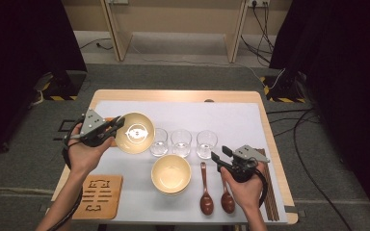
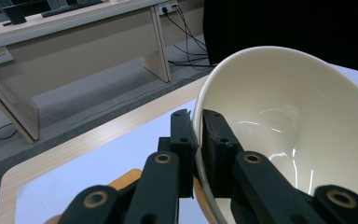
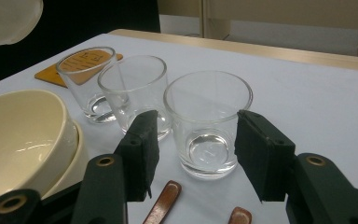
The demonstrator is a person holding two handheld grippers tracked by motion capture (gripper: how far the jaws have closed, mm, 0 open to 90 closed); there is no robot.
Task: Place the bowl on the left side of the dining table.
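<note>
My left fingers [image 2: 196, 140] clamp the tilted bowl's [image 2: 284, 121] rim, hiding its underside; my right fingers [image 3: 196, 154] stand released near the desk's right edge.

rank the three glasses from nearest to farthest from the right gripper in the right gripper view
1. Right-hand glass, just ahead of the open jaws of the right gripper.
2. Middle glass, behind it to the left.
3. Left-hand glass, farthest, in front of the orange coaster.

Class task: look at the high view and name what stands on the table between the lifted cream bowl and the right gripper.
Three clear drinking glasses stand in a row there, seen in the high view.
</note>
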